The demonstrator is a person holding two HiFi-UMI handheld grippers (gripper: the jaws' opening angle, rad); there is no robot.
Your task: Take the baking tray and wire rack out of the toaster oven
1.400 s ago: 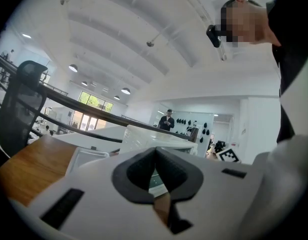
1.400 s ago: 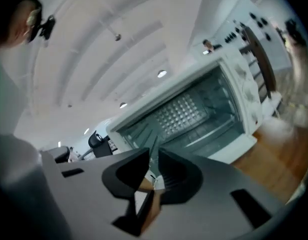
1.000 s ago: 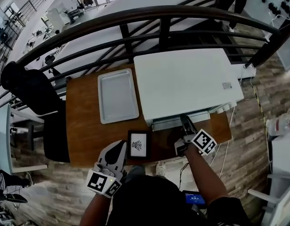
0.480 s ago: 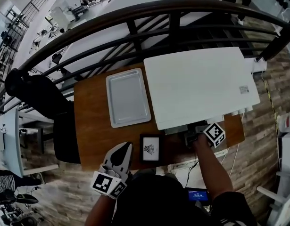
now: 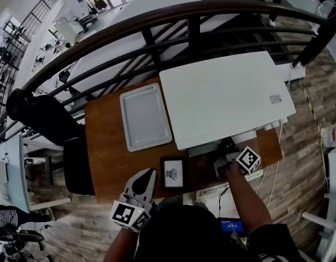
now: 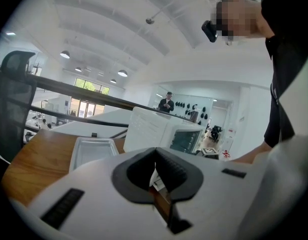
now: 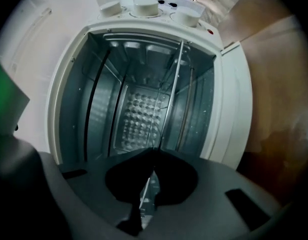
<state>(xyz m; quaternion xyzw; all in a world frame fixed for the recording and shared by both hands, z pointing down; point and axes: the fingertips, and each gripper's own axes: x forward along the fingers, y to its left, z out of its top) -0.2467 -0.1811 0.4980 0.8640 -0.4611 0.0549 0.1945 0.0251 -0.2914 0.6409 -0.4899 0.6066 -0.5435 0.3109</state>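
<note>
Rack extraction: right gripper [image 7: 153, 154] has just clamped its jaws on the wire rack [image 7: 169, 91] edge, centre frame, inside toaster oven [image 5: 225, 100]. Left gripper [image 5: 147, 173] closed on nothing, lower left. I'd pull straight and level. Baking tray [image 5: 145, 116] already out, left of centre.

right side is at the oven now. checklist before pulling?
1. Right tongs closed on the wire rack front edge: ok.
2. Toaster oven open, nothing in front of the rack: ok.
3. Baking tray already out, on the table left of the oven: ok.
4. Left tongs shut, empty, away from the oven: ok.
5. Enough bare table for the rack near the small picture frame: cannot tell.
</note>
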